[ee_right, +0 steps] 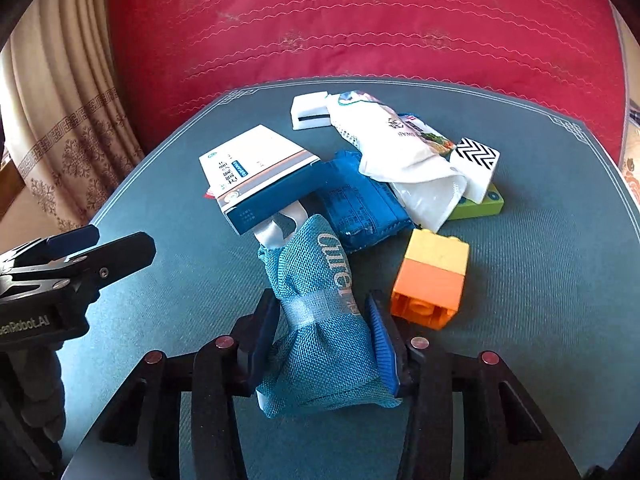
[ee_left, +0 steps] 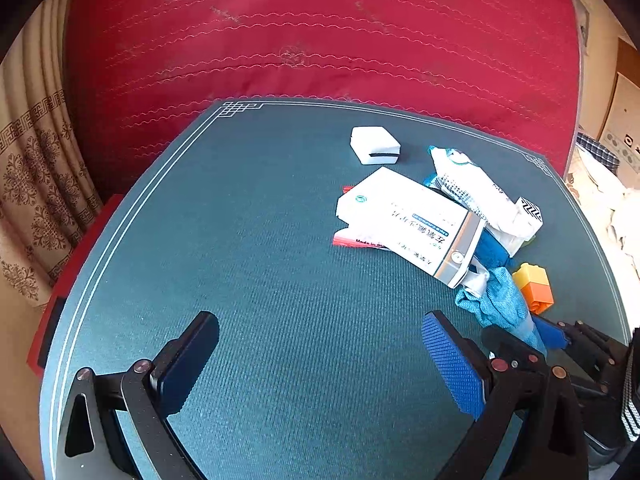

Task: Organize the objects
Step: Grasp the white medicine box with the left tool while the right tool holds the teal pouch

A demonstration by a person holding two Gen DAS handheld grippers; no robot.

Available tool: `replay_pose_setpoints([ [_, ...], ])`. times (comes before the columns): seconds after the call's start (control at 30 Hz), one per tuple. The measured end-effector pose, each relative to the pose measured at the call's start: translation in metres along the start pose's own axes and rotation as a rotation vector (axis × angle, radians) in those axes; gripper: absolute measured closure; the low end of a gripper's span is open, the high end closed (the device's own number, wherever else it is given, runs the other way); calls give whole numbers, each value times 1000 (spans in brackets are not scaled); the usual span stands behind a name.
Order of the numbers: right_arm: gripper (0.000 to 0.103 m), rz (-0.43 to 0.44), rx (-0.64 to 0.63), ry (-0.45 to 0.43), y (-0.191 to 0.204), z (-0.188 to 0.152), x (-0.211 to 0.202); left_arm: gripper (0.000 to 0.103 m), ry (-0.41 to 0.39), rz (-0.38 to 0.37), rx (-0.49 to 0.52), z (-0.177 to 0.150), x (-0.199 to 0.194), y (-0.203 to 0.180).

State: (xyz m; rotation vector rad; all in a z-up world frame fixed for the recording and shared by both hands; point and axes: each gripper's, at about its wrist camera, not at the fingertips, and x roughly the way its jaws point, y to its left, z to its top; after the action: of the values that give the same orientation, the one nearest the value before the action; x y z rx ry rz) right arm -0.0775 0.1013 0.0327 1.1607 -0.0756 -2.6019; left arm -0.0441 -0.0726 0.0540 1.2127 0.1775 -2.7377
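A pile of objects lies on the teal mat (ee_right: pixel 540 264). My right gripper (ee_right: pixel 324 316) is shut on a light blue mesh pouch (ee_right: pixel 324 320), which lies on the mat with a white strap under a white and blue box (ee_right: pixel 260 172). Beside it are a dark blue packet (ee_right: pixel 360 204), a white plastic bag (ee_right: pixel 404 148), a yellow and orange brick (ee_right: pixel 432 276), a zigzag-patterned box (ee_right: pixel 478 160) and a white block (ee_right: pixel 308 112). My left gripper (ee_left: pixel 320 344) is open and empty over bare mat, left of the pile; the box (ee_left: pixel 404 216) lies ahead to its right.
A red quilted cushion (ee_left: pixel 320 32) rises behind the mat. A patterned beige curtain (ee_left: pixel 36 200) hangs at the left. A green flat piece (ee_right: pixel 482 202) lies under the zigzag box. The left gripper also shows in the right wrist view (ee_right: pixel 96 248).
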Motion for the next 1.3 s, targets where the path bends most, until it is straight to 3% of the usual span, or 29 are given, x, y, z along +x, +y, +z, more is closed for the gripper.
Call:
replay_pose_setpoints([
  [0.3, 58, -12, 98, -15, -23, -48, -46, 0, 32, -23, -10, 8, 11, -18],
  [0.5, 58, -79, 135, -55, -28, -70, -66, 0, 59, -24, -60, 17, 23, -32],
  [0.63, 58, -117, 104, -86, -23, -76, -69, 0, 71, 7, -96, 20, 32, -44],
  [0.9, 58, -90, 139, -90, -28, -77, -71, 0, 75, 92, -136, 28, 53, -61],
  [1.17, 58, -88, 145, -84, -27, -77, -68, 0, 87, 132, -140, 26, 64, -68],
  [1.3, 58, -84, 152, -84, -28, -77, -67, 0, 102, 96, -163, 19, 65, -59],
])
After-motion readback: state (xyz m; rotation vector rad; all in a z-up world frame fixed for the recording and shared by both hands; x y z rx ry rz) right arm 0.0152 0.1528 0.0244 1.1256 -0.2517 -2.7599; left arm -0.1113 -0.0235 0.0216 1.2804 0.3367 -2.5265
